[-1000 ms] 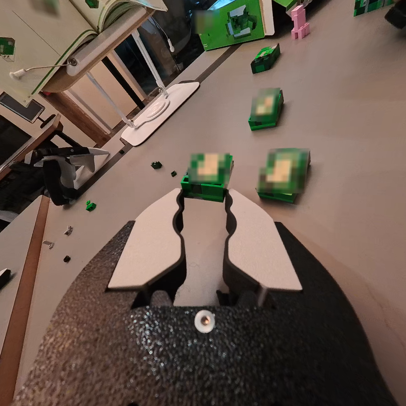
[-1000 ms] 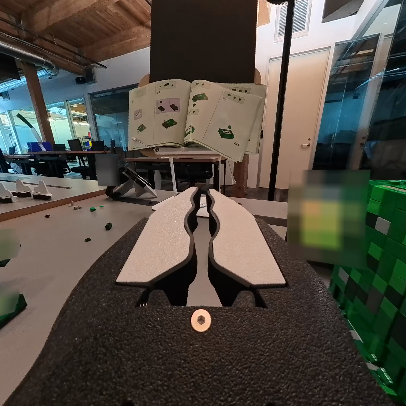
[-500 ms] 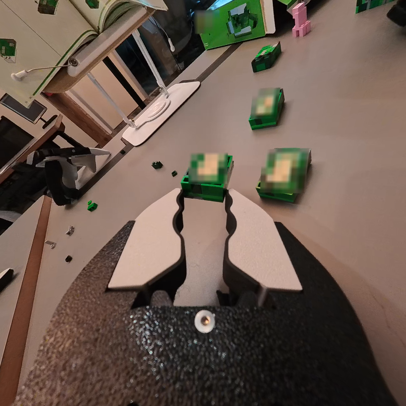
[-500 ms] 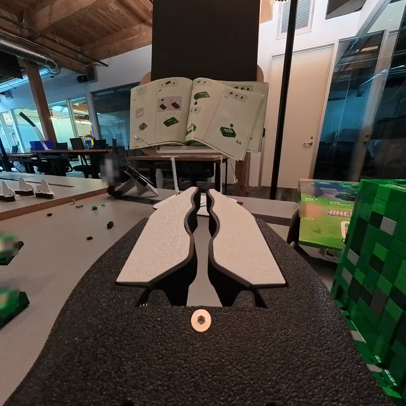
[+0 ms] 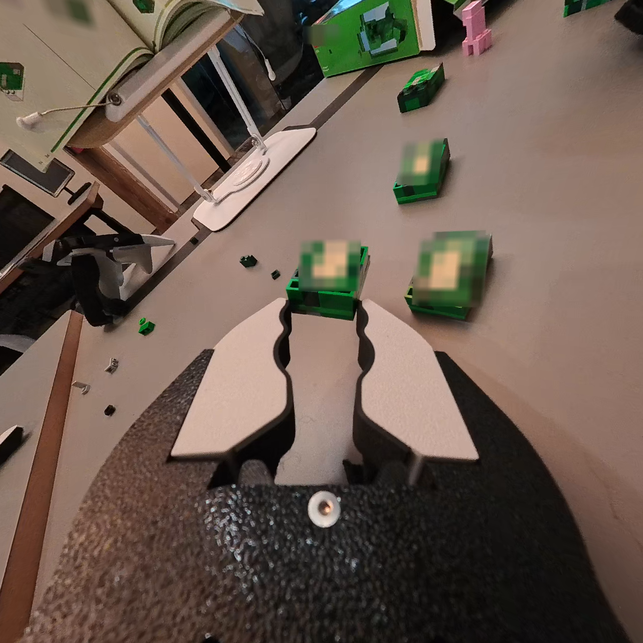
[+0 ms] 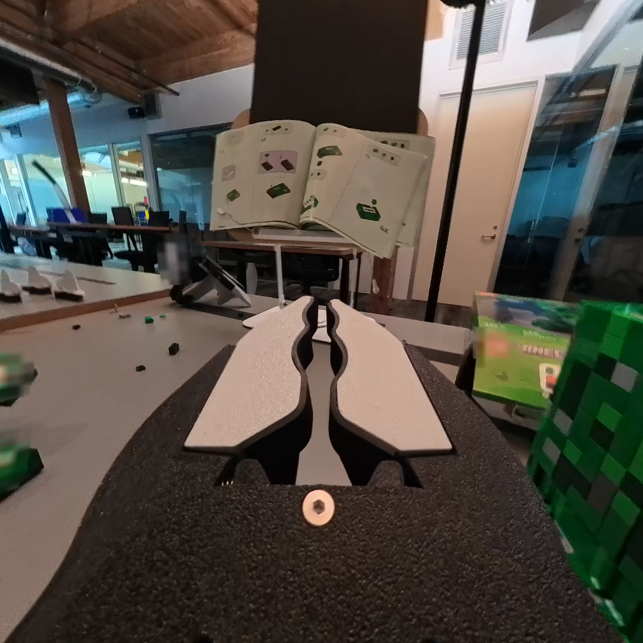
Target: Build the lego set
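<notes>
My left tool (image 5: 323, 306) sits low over the grey surface (image 5: 522, 348), its jaws set apart with their tips at either side of a small green block (image 5: 323, 306); whether they actually press on it I cannot tell from this angle. A second block (image 5: 449, 278) lies just to its right, a third (image 5: 421, 174) farther back, and a darker one (image 5: 422, 87) beyond that. Loose bits (image 5: 146, 327) are scattered on the surface to the left. A pink figure (image 5: 476, 26) stands near the green box (image 5: 368, 38) at the far edge.

My right tool (image 6: 320, 304) hangs above the surface, jaws drawn nearly together with only a thin gap and nothing between them. It points at the open manual (image 6: 320, 184) propped on a white stand (image 6: 282, 278). A large green model (image 6: 598, 435) rises close on the right, partly in front of the box (image 6: 515, 358).
</notes>
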Motion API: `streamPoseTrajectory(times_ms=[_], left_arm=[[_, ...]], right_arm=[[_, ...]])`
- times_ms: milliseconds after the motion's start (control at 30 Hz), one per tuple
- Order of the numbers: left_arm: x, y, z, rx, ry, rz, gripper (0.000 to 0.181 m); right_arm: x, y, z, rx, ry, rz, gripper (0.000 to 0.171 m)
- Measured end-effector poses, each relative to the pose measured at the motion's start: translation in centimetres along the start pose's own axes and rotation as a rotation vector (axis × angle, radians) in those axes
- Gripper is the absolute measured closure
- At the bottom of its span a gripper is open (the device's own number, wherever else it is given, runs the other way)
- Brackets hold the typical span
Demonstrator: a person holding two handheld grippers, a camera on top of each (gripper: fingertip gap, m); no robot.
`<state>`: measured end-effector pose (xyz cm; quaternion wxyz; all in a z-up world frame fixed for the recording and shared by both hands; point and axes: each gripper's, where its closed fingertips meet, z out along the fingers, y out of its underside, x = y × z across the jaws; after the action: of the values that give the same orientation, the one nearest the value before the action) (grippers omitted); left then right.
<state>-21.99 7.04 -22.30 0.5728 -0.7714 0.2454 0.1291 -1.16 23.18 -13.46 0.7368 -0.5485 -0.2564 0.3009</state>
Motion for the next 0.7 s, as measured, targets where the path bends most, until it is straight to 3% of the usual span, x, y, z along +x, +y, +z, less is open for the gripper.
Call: streamPoseTrajectory(times_ms=[100, 300, 467, 700], left_arm=[[0.1, 0.0, 0.0, -0.003, 0.002, 0.004, 0.146], [0.0, 0.0, 0.0, -0.003, 0.001, 0.003, 0.146], [0.0, 0.0, 0.0, -0.004, 0.001, 0.005, 0.146], [0.0, 0.1, 0.0, -0.005, -0.003, 0.006, 0.146]], right_arm=[[-3.6, -0.2, 0.0, -0.001, -0.104, -0.257, 0.171], [-15.1, 2.4, -2.0, 0.003, -0.469, -0.774, 0.171], [-19.4, 3.7, -3.9, 0.055, -0.616, -0.952, 0.171], [-20.2, 4.8, -4.5, 0.071, -0.665, -1.03, 0.171]])
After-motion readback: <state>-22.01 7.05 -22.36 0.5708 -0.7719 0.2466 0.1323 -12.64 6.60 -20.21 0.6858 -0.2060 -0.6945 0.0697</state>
